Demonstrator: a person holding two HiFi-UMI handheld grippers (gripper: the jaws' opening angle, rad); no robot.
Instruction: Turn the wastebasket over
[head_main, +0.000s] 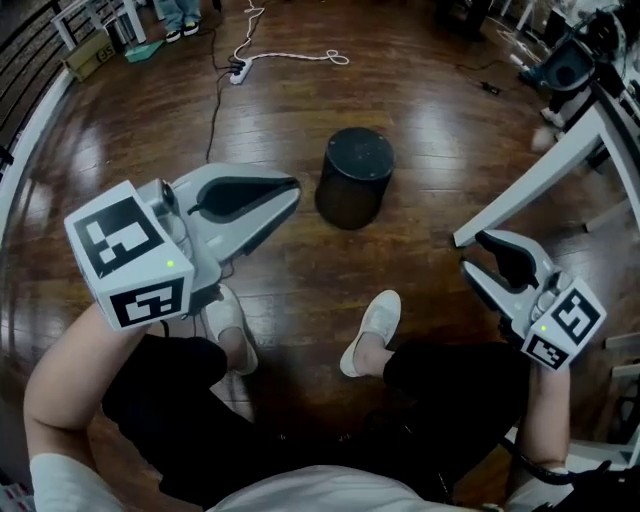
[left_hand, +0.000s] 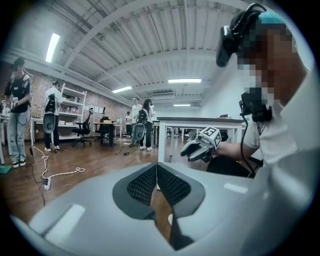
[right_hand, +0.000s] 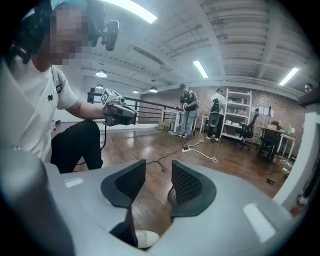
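Left claw (head_main: 290, 192) is shown pressed together, with nothing pinched; the right claw (head_main: 472, 255) is spread, with nothing gripped between its jaws; both are held in the air, well apart from the task's thing. Dark wooden floor (head_main: 450, 110) is seen beneath everything; on it the black wastebasket (head_main: 355, 178) is stood ahead of the person's feet, between the two claws and touched by neither; white shoes (head_main: 375, 325) are planted nearer the person; a white power strip (head_main: 238, 70) is laid farther off.
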